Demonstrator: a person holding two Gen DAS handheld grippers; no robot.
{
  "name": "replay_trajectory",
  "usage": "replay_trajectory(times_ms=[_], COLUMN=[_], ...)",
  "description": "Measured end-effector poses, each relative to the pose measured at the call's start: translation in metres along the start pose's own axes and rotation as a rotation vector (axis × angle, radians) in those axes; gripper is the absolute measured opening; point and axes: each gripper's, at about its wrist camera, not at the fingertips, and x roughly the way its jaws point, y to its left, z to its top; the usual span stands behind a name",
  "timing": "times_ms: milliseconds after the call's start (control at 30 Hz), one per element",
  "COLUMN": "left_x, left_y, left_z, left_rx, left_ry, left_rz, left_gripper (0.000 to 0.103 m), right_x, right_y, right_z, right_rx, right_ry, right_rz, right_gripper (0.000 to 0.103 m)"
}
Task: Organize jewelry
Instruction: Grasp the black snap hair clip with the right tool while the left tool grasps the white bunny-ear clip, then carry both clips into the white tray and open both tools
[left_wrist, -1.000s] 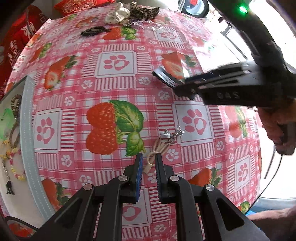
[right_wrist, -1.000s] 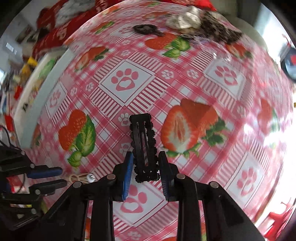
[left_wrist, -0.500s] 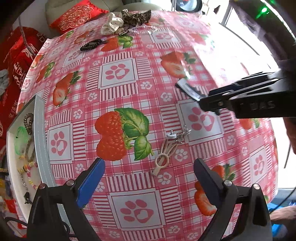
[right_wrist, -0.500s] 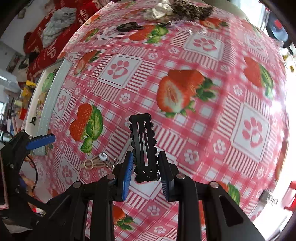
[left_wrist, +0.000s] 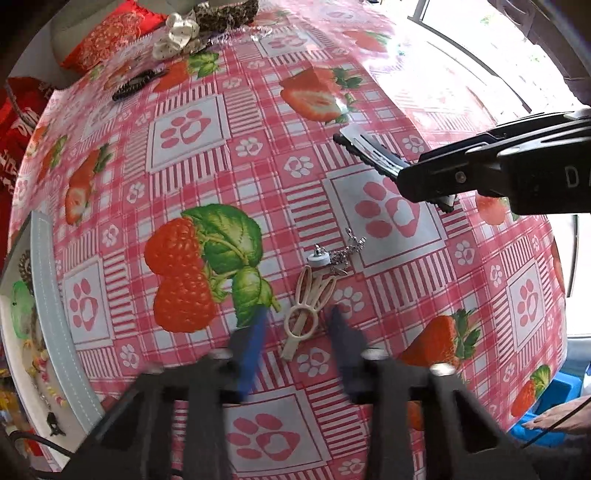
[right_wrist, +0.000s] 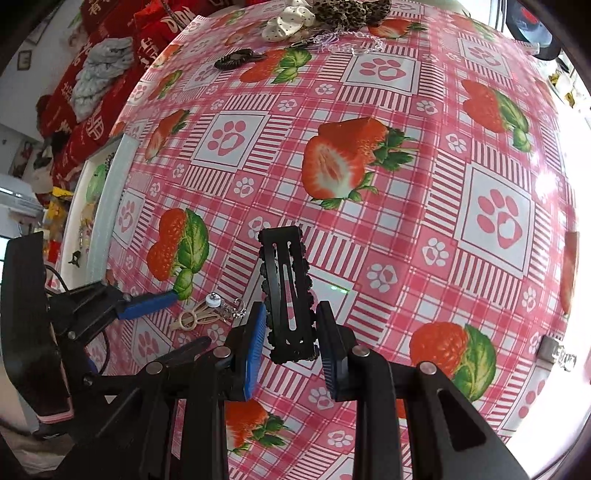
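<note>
A cream rabbit-shaped hair clip (left_wrist: 309, 295) lies on the strawberry tablecloth beside a small silver charm with a white disc (left_wrist: 321, 257). My left gripper (left_wrist: 298, 313) points down over the clip, and its blurred jaws are closing with the clip between them; a gap still shows on each side. From the right wrist view the same clip (right_wrist: 194, 318) lies by the left gripper's blue finger (right_wrist: 147, 301). My right gripper (right_wrist: 291, 309) is shut on a black toothed hair clip (right_wrist: 286, 280), held above the cloth; it enters the left wrist view at the right (left_wrist: 424, 177).
A grey-rimmed tray (left_wrist: 48, 295) with beaded jewelry sits at the table's left edge. At the far edge lie a white scrunchie (left_wrist: 177, 37), a leopard scrunchie (left_wrist: 225, 14) and a black hair tie (left_wrist: 136, 83). A small silver clip (right_wrist: 554, 352) lies at the right.
The left jaws swung wide apart, then came in around the cream clip as the gripper sank toward it. The right gripper kept hold of the black clip and rolled.
</note>
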Motion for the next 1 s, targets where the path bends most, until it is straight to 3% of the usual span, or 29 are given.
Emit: replay_trajectory(times_ms=[333,667,1000], left_x=[-0.023,-0.062,-0.095], left_y=[0.030,0.084,0.143], left_z=[-0.004,-0.016,-0.058], left_rx=[-0.175,-0.277,-0.365], left_ry=[-0.038,-0.125,-0.178], left_rz=[-0.102,-0.083,-0.038], left_gripper=[0.026,0.026,0.026], right_x=[-0.004,-0.010,-0.007], right_y=[0.007,0.037,0.116], right_z=[-0.002,0.008,0.031], right_rx=[0.044,0.044,-0.037], right_ry=[-0.014,-0.044,-0.066], right_rz=[0.013,0.034,0.065], right_gripper=[0.030,0.030,0.030])
